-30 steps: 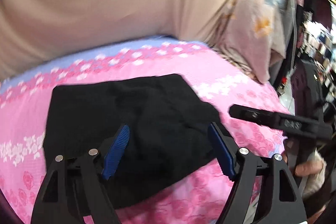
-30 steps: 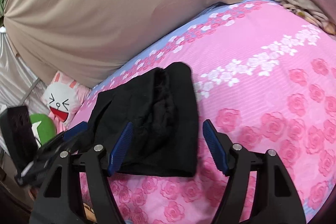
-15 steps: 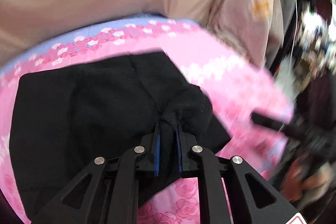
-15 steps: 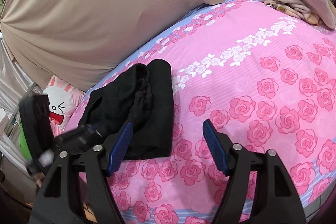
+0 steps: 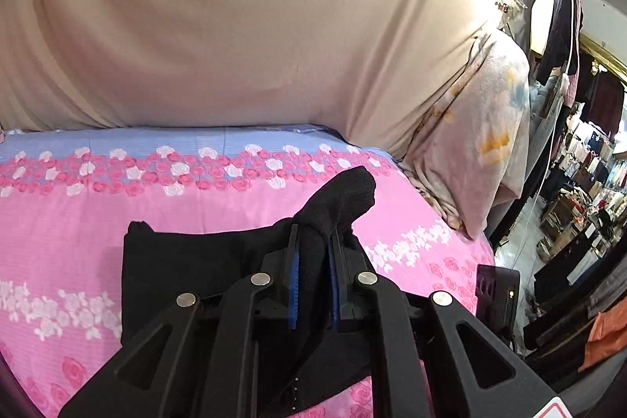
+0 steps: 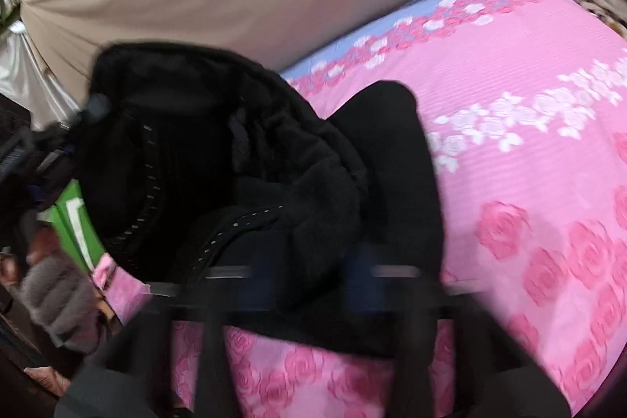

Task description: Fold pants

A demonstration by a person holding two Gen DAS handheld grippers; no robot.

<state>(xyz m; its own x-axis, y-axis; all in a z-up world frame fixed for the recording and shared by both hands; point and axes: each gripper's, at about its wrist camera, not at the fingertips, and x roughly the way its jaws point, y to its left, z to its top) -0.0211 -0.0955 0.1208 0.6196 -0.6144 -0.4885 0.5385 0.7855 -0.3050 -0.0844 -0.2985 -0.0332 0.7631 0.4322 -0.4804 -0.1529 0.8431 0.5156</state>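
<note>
Pants (image 5: 188, 273), black and partly folded, lie on the pink rose-patterned bedspread (image 5: 78, 214) before a beige curtain (image 5: 235, 26). The left gripper (image 5: 313, 261) pinches a raised bunch of the black cloth between its blue pads (image 5: 294, 273), the fabric poking up past the tips. The right gripper (image 6: 313, 285) is smeared by blur; its jaws have just been closing and stand nearly together at the near edge of the pants, with black fabric bunched at them.

Pink rose-patterned bed (image 5: 243, 206) under black pants (image 5: 188, 261), floral pillow (image 5: 482, 151) at edge.
</note>
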